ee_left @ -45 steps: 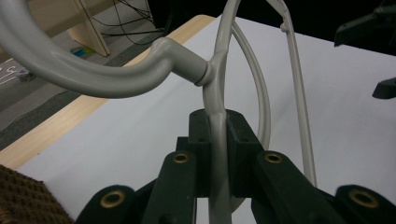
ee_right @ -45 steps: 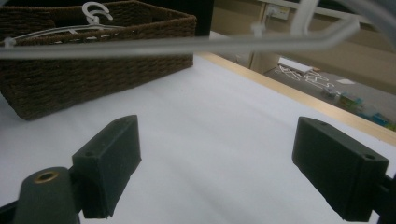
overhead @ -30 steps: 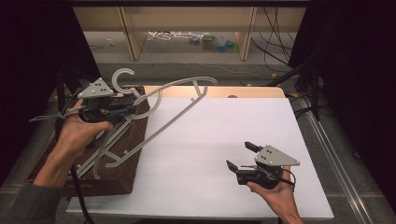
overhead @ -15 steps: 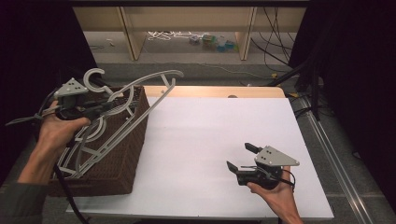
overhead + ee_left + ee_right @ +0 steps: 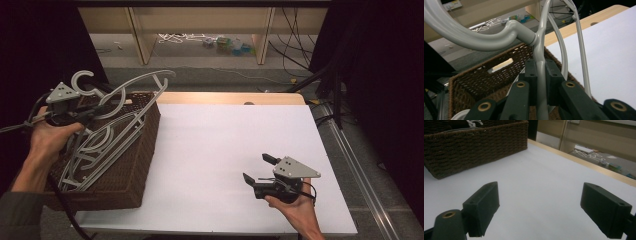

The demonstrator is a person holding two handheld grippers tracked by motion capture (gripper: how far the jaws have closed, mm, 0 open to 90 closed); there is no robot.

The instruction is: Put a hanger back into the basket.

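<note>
Grey plastic clothes hanger (image 5: 131,95) at upper left of the high view, tilted over the dark brown woven wicker basket (image 5: 131,165), hook end toward the frame's left edge, long axis running right and slightly up. Left gripper (image 5: 540,72) pinches its smooth neck just below the hook; more grey hangers lie in the basket underneath. Right gripper (image 5: 256,170) spread wide, empty, well apart at lower right on the white table (image 5: 225,135), so left hand is nearer; likely lowering the hanger into the basket
</note>
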